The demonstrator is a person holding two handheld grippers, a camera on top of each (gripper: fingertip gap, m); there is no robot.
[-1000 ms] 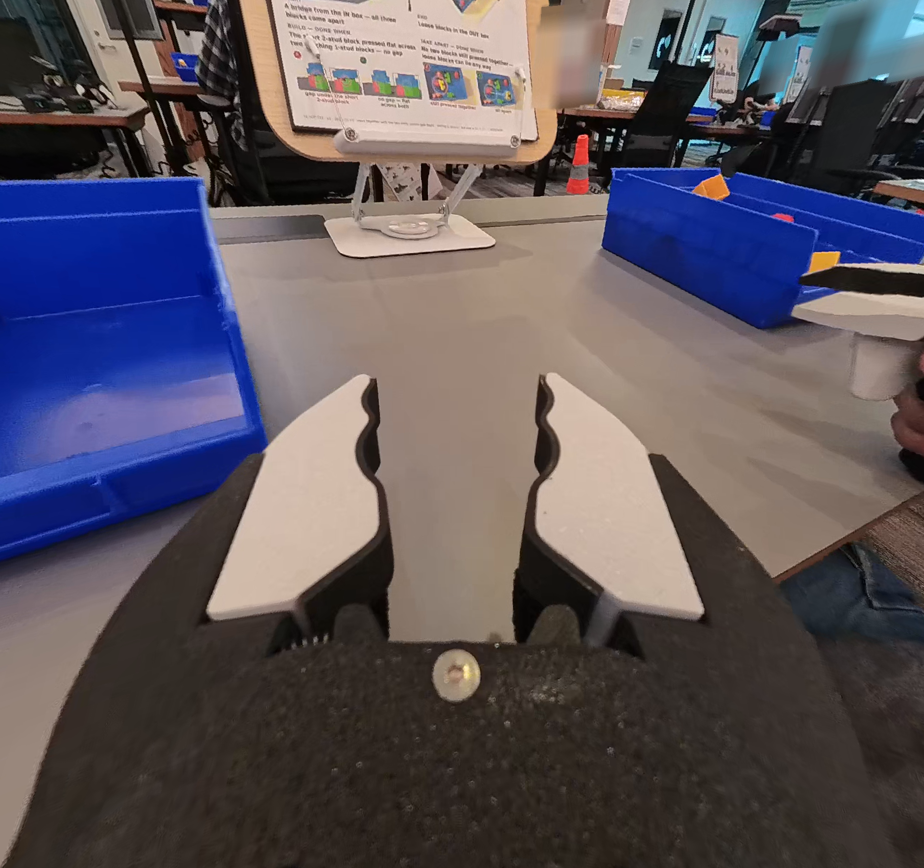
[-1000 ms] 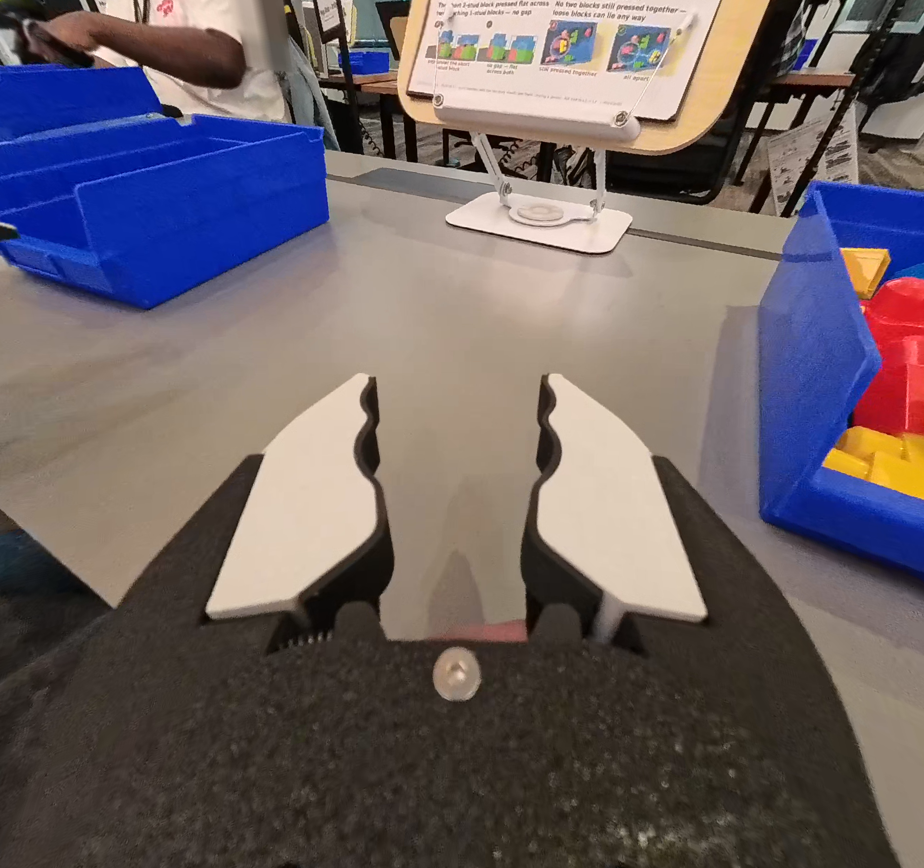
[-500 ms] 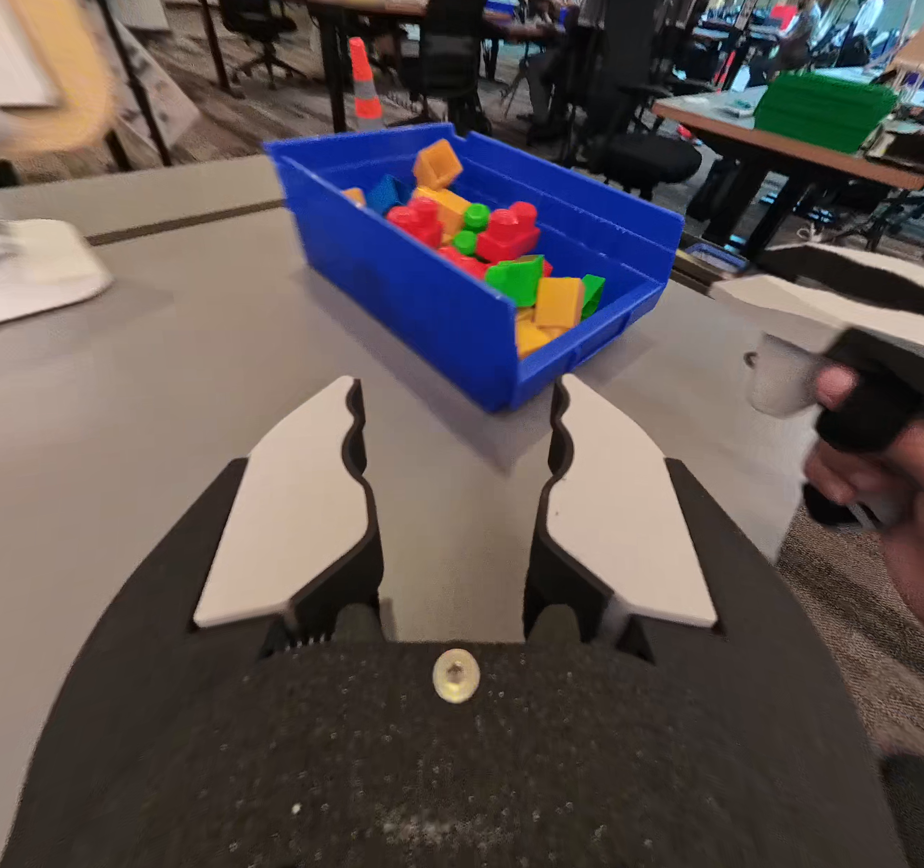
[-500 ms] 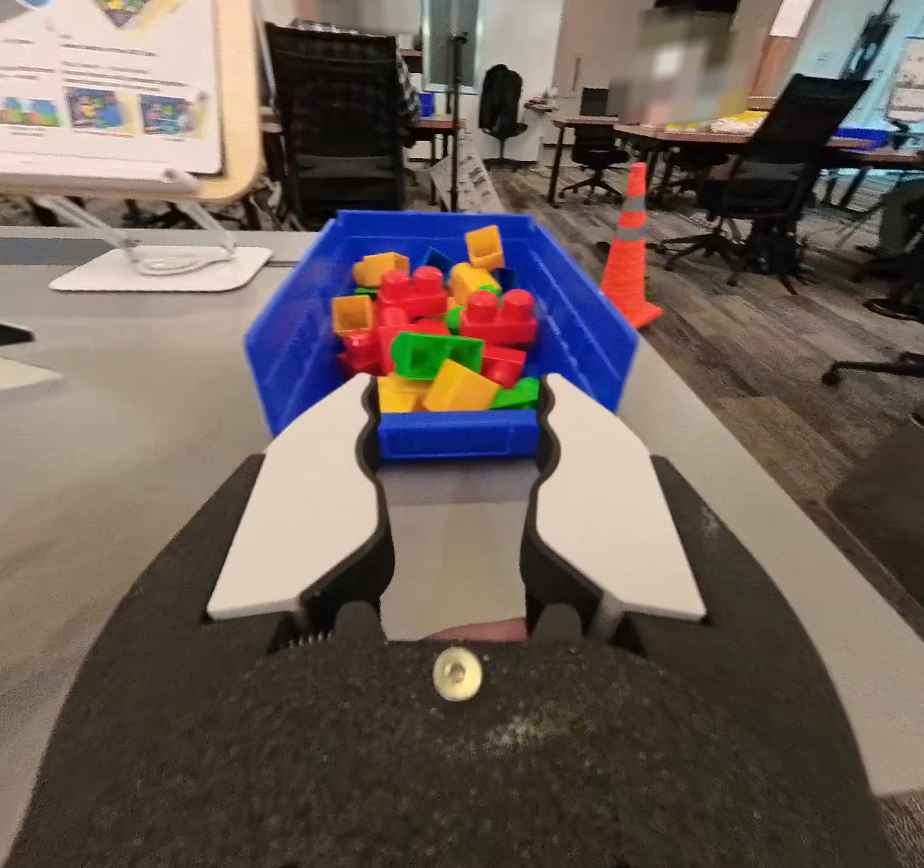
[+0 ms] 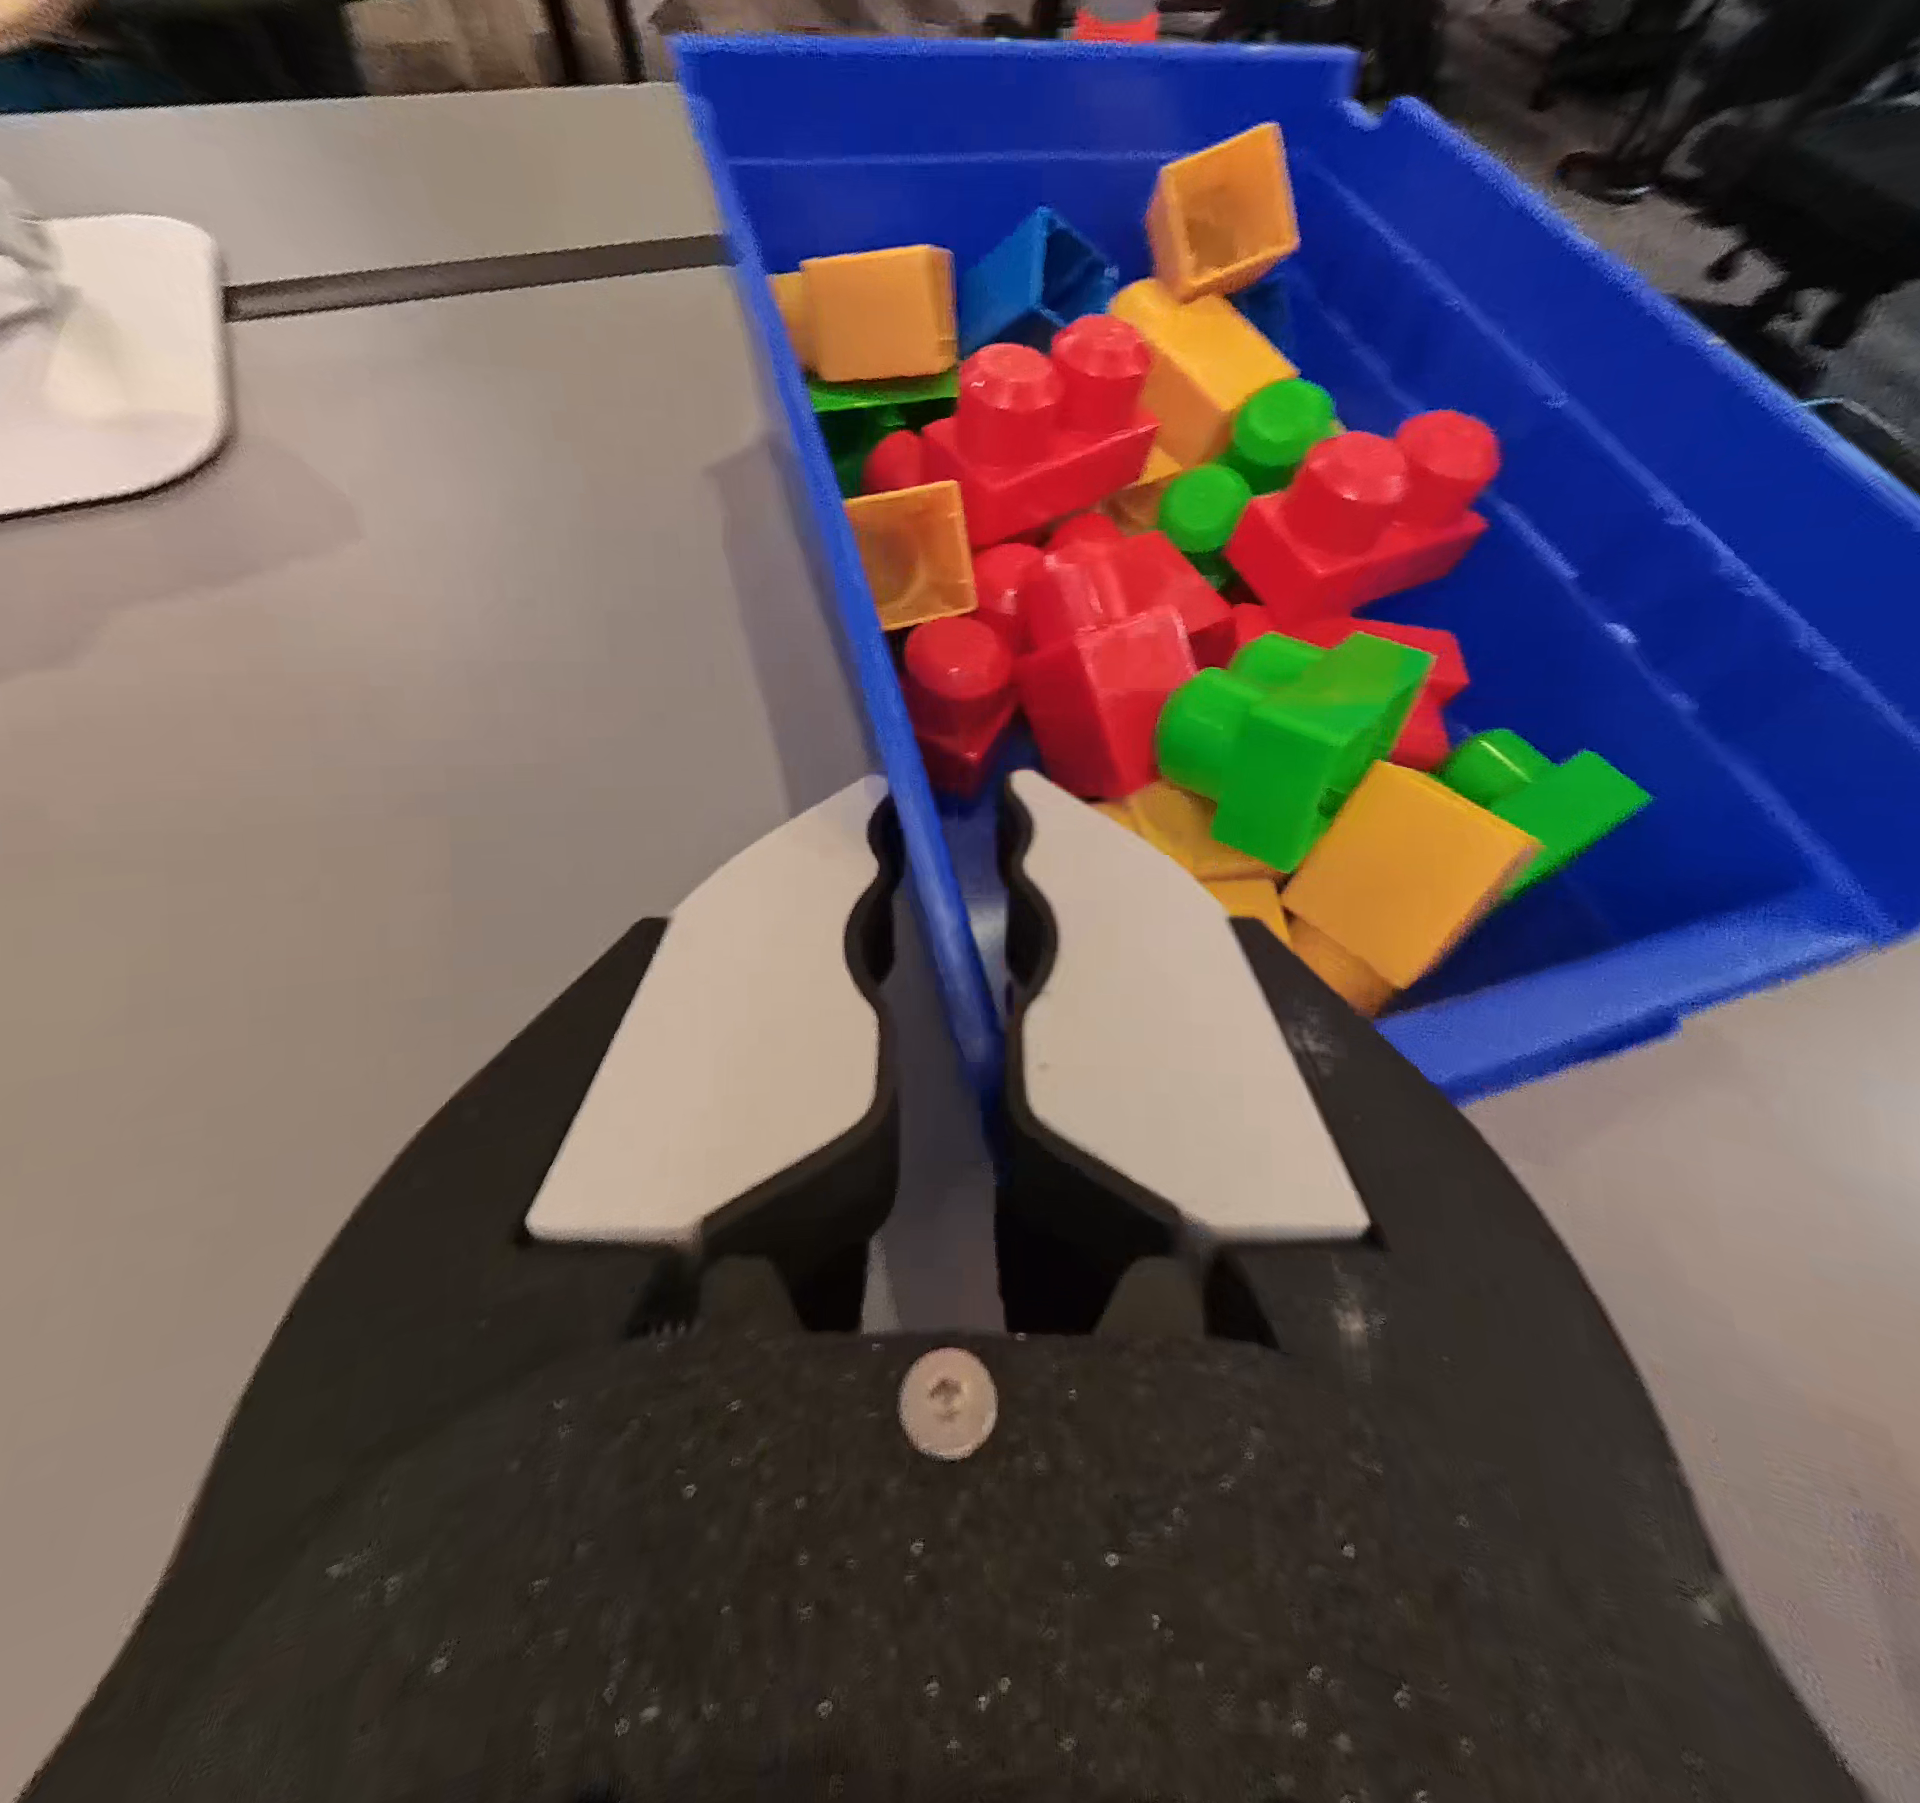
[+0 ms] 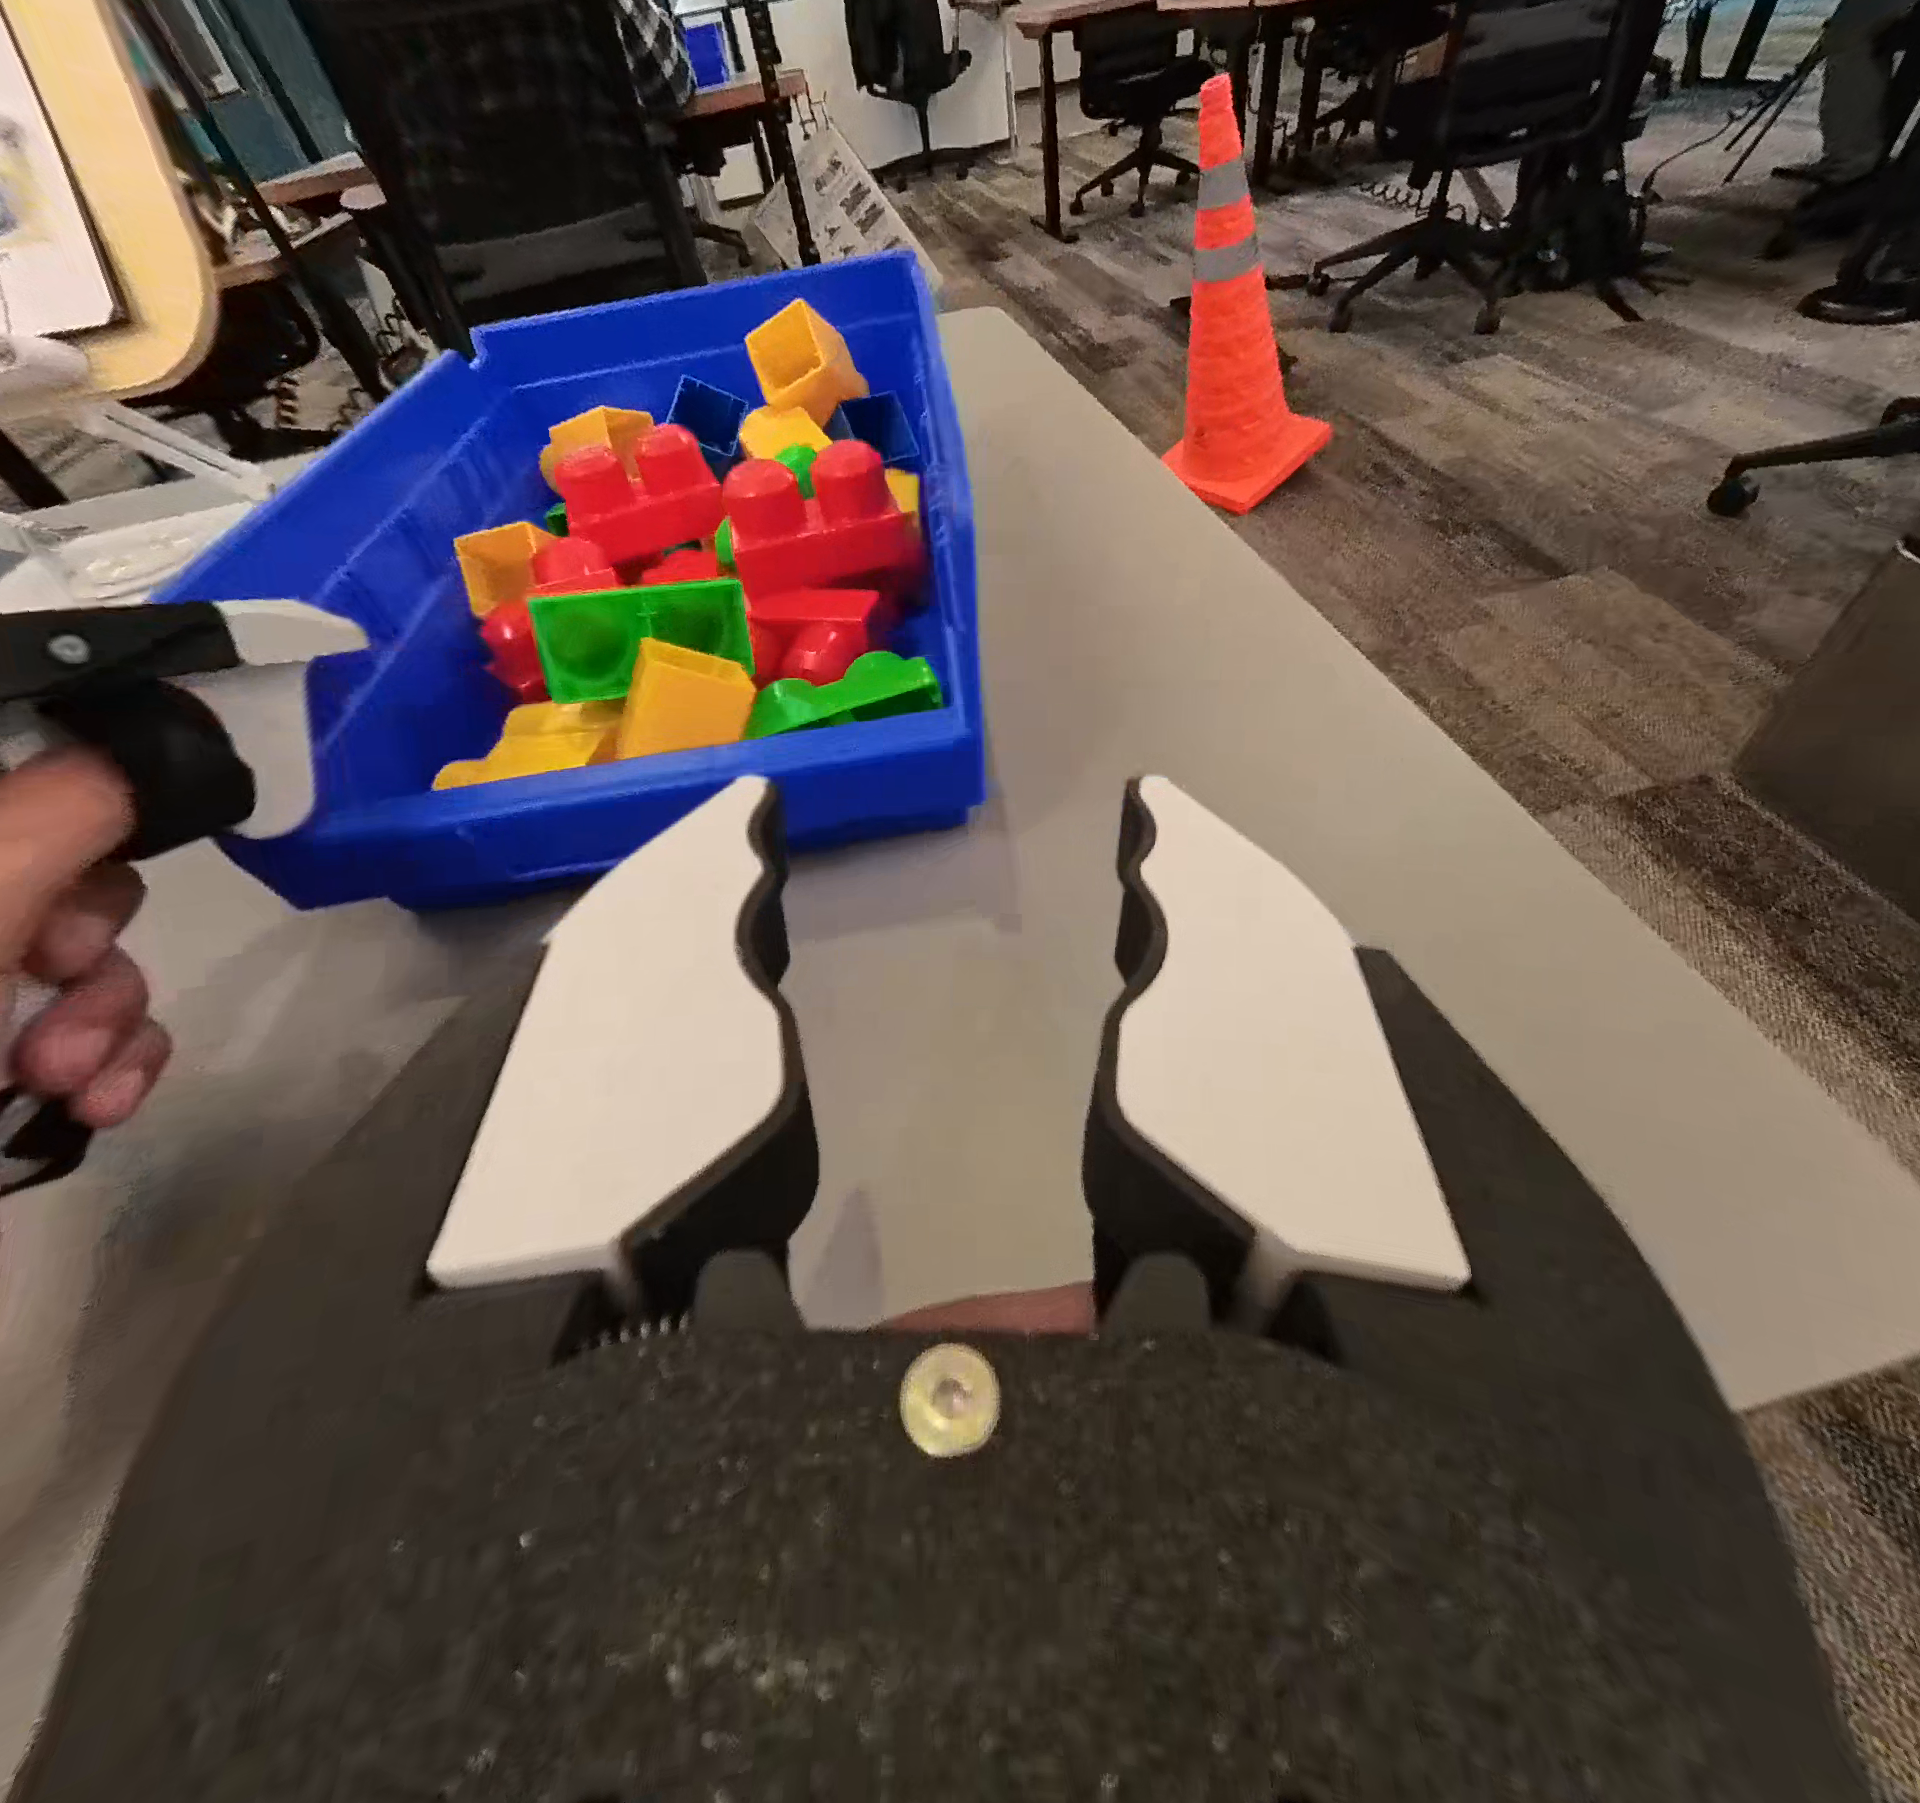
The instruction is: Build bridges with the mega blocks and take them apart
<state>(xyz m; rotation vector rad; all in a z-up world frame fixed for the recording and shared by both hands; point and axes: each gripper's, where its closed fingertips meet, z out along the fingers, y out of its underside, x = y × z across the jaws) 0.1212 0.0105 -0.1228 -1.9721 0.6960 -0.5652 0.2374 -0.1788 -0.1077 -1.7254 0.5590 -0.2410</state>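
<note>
The blocks (image 5: 1164,590) lie mixed up in the blue bin (image 5: 1621,465) on the right side of the table (image 5: 416,662), none joined yet. My left claw (image 5: 940,808) is pinched on the bin's near left wall, so I should pull slow and flat so nothing tips out. My right claw (image 6: 948,797) is wide open and empty, near the bin.

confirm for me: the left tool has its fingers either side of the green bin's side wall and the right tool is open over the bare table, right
Not quite: the bin is blue, not green, as the left wrist view shows. The rest holds: the left tool has its fingers either side of the bin's side wall, and the right tool is open over the bare table.
</note>
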